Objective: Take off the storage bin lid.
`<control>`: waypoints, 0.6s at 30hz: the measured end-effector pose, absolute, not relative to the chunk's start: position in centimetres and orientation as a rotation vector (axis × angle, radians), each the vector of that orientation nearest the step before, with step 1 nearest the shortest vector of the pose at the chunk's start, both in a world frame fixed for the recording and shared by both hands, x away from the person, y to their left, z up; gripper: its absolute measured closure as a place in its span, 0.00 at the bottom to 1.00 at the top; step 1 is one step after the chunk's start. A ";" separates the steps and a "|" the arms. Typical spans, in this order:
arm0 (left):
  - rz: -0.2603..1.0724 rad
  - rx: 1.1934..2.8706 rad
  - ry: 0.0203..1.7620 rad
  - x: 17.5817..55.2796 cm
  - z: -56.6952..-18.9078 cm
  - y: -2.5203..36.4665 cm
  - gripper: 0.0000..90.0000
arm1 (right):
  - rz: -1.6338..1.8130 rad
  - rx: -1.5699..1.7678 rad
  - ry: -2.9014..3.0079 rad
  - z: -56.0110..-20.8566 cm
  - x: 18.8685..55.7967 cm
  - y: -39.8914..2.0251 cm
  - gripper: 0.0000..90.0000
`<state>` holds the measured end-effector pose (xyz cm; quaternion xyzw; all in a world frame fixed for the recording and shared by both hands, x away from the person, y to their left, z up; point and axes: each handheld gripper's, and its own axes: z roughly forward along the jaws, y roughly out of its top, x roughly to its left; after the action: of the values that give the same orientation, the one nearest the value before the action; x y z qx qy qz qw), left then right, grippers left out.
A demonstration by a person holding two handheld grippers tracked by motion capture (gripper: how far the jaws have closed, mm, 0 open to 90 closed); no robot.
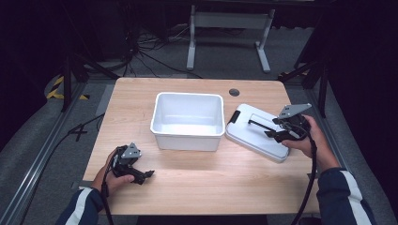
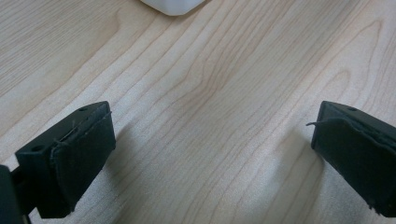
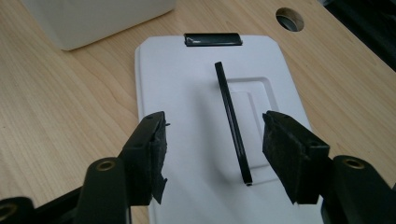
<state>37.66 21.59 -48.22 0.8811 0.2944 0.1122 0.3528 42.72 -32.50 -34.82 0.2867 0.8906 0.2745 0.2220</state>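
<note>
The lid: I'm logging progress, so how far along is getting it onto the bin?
Done: nothing yet; the bin stands open and the lid lies flat on the table beside it. In hand: the right claw is open, straddling the lid's black handle. Left: probably gripping, lifting and placing. The left claw is open over bare wood.

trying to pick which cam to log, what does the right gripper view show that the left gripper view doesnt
Right gripper view: the white lid flat on the table, its raised black handle between the open right gripper jaws, a black latch at its far end, and the table's cable hole.

Left gripper view: the open left gripper over bare wood, nothing between its jaws.

Both: the wooden table and part of the white bin.
</note>
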 end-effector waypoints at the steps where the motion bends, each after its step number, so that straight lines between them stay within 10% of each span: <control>1: 0.291 2.279 0.761 37.7 -48.2 21.6 0.00 | 0.755 0.797 2.461 -34.8 42.5 -32.5 0.44; 18: 0.292 2.277 0.764 37.6 -48.2 21.6 0.00 | 0.777 0.812 2.424 -36.4 39.7 -34.2 0.39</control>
<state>37.64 21.59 -48.23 0.8804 0.2955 0.1131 0.3532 39.72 -34.24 -36.37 0.2954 0.8824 0.2829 0.2326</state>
